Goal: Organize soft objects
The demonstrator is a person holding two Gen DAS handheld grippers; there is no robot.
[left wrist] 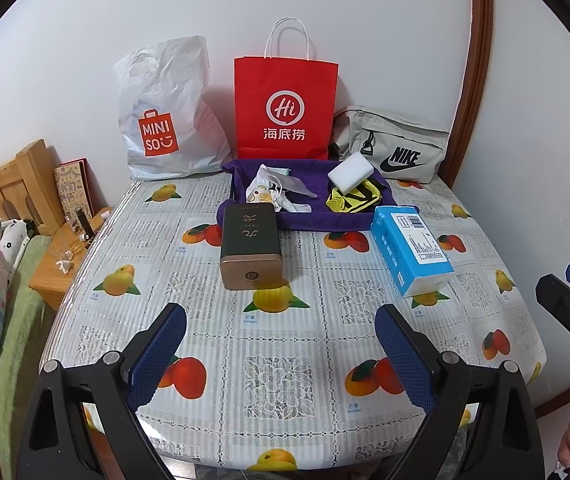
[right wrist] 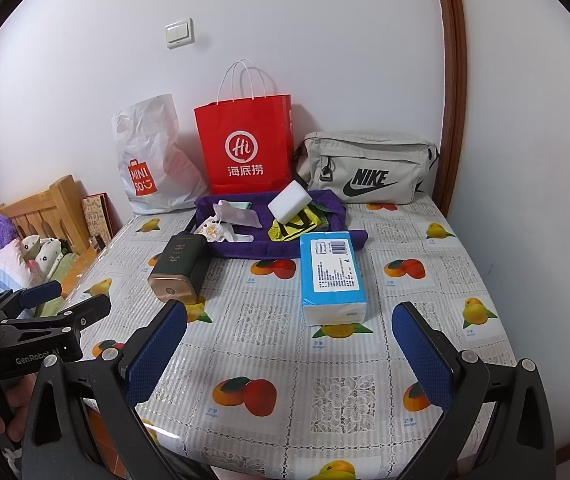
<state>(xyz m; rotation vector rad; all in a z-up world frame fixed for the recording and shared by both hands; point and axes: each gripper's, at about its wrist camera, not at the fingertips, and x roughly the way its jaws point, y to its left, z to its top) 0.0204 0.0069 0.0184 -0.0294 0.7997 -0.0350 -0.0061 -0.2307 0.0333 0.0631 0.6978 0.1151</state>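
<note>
Blue tissue pack point(right wrist: 332, 276), lying flat on the desk point(right wrist: 269, 364) just in front of the purple towel point(right wrist: 245, 249), its long axis running away from the camera, nearly parallel to the line of the right gripper point(right wrist: 289, 356). In the right wrist view the pack sits almost dead ahead, slightly right of centre between the jaws, with bare tablecloth separating them. In the left wrist view the same pack point(left wrist: 409, 250) lies well off to the right of the left gripper point(left wrist: 281, 360). The right gripper is therefore judged the nearer and better aligned for a straight forward reach, closing across the pack's short width.

Both pairs of jaws stand wide open and hold nothing.

On the purple towel rest the other soft items: a white sponge block point(right wrist: 289, 200), a yellow and black cloth point(right wrist: 293, 226) partly beneath it, and a crumpled white mask point(right wrist: 227, 224) to the left. A dark tea tin point(right wrist: 179, 270) lies on its side at the towel's left front corner, roughly ahead of the left gripper. Behind, against the wall, stand a white plastic bag point(right wrist: 153, 160), a red paper bag point(right wrist: 247, 148) and a grey Nike pouch point(right wrist: 369, 170).
</note>
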